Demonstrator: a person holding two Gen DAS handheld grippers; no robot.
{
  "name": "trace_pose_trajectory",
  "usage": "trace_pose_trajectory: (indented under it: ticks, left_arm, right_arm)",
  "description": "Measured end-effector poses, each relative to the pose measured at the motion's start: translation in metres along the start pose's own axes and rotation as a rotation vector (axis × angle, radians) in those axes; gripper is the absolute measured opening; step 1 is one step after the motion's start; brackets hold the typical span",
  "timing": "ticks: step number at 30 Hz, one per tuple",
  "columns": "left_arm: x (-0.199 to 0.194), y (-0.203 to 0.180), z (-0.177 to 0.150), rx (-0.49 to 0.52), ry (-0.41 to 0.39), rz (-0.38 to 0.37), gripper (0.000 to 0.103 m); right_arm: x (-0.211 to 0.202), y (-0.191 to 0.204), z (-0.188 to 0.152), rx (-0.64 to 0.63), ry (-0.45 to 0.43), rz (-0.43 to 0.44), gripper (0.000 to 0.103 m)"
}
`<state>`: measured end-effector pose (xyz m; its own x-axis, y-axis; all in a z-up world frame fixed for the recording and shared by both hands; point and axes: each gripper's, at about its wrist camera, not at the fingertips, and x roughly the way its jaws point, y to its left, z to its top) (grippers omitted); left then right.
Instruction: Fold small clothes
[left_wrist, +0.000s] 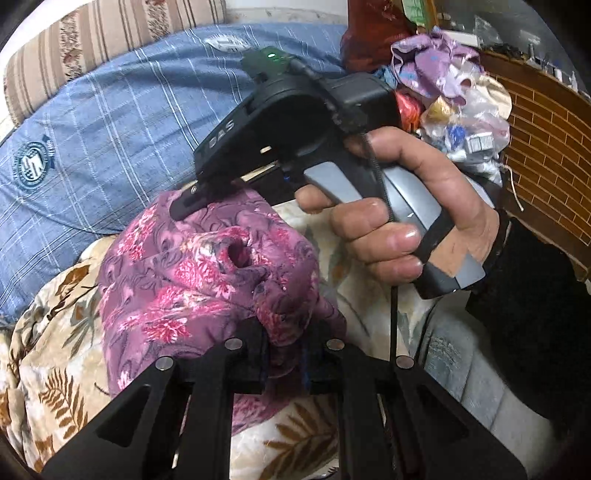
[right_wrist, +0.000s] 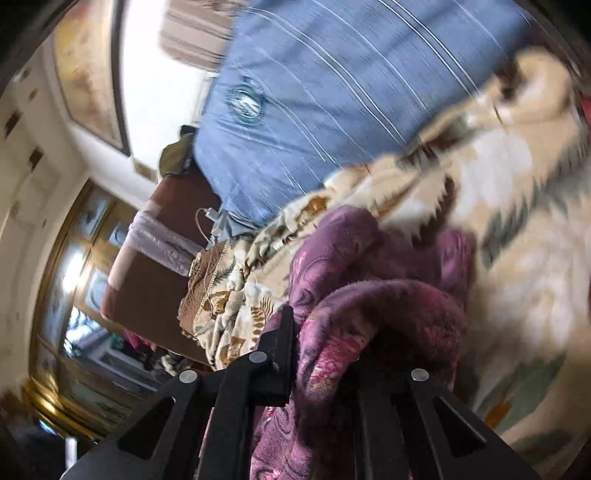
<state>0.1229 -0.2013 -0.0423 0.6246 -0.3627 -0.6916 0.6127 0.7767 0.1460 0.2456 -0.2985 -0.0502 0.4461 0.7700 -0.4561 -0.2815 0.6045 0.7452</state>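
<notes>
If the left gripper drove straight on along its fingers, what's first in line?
Past the purple garment it is shut on, the left gripper would probably meet the right gripper, clamped on the far edge. Depth is unclear.

Garment (left_wrist: 192, 280) bunched on the blanket (left_wrist: 62, 398), left claw (left_wrist: 284, 354) gripping its near edge, right claw (left_wrist: 192, 205) on its far edge, pillow (left_wrist: 110, 129) behind, bag pile (left_wrist: 454, 96) far right, person's hand (left_wrist: 399, 229) right of garment.

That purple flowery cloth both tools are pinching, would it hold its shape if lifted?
Probably not: the purple floral garment bunches and sags between the left gripper and right gripper, so it looks floppy. It seems thin and light, and its fuzzy edge suggests little slipping.
</notes>
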Motion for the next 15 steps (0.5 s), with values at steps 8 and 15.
trace_pose_trajectory:
  ticks: [8, 15]
  left_arm:
    - [0.031, -0.012, -0.012, 0.026, 0.119, -0.089, 0.017]
    - [-0.059, 0.046, -0.033, -0.161, -0.002, -0.125, 0.061]
  right_arm:
    - [0.02, -0.085, -0.012, 0.319, 0.107, -0.074, 0.025]
    - [-0.008, -0.036, -0.014, 0.127, -0.01, -0.176, 0.052]
